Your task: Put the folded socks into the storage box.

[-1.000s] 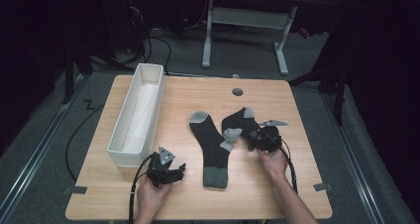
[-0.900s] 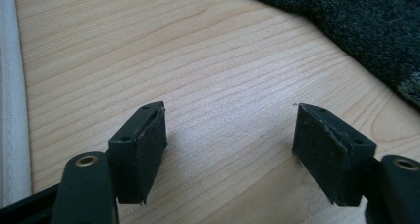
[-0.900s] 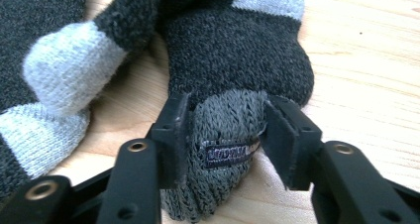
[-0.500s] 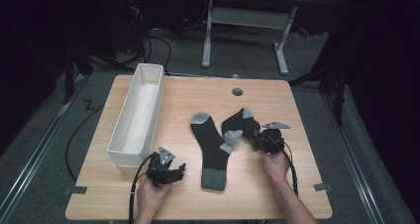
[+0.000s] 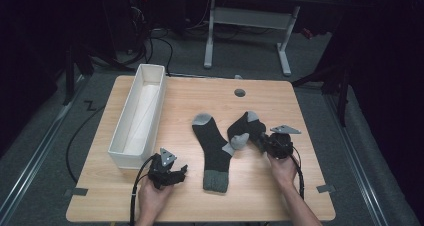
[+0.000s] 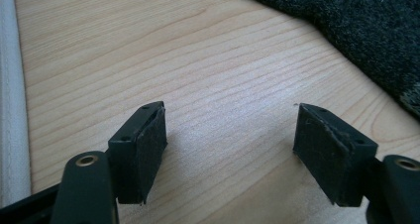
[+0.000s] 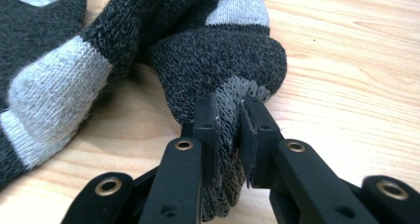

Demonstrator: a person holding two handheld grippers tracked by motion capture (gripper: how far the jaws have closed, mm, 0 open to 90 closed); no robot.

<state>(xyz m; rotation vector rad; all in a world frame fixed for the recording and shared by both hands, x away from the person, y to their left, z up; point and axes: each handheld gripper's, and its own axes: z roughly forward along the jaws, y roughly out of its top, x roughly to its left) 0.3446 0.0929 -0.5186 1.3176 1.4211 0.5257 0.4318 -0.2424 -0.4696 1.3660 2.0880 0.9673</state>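
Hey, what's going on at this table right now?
A person works with two handheld grippers. The right gripper has just closed its jaws on the cuff of a crumpled dark grey sock. A second sock lies flat beside it. The left gripper rests open on the wooden table, near a white bin.
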